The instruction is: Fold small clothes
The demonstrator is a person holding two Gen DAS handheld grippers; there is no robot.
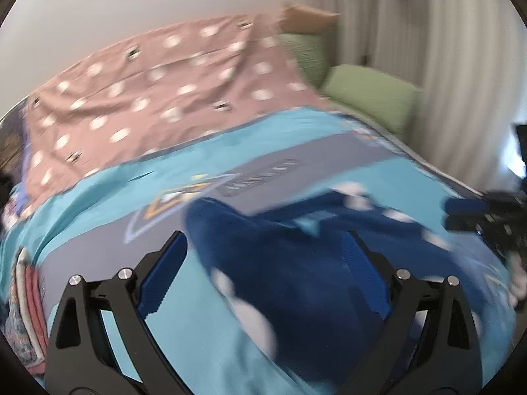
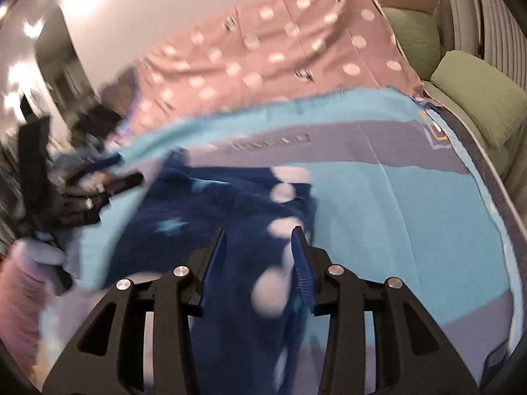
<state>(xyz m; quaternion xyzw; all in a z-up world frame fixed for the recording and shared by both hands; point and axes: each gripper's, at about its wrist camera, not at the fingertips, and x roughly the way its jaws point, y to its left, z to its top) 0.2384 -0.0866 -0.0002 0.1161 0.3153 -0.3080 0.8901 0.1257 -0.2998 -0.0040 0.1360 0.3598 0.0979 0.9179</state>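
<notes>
A dark blue small garment (image 1: 296, 263) with white spots and pale stars lies on the light blue bedspread (image 1: 184, 335). My left gripper (image 1: 263, 243) is open, its jaws wide apart over the garment's left part. The garment also shows in the right wrist view (image 2: 243, 217). My right gripper (image 2: 260, 243) is open, its jaws either side of a strip of the garment, not closed on it. The right gripper (image 1: 467, 214) shows at the right edge of the left wrist view; the left gripper (image 2: 108, 174) shows at the left of the right wrist view. Both views are motion-blurred.
A pink polka-dot blanket (image 1: 158, 89) covers the far half of the bed. Green pillows (image 1: 372, 95) and a tan cushion (image 1: 306, 19) lie at the far right by a white curtain. Folded clothes (image 1: 26, 296) sit at the left edge.
</notes>
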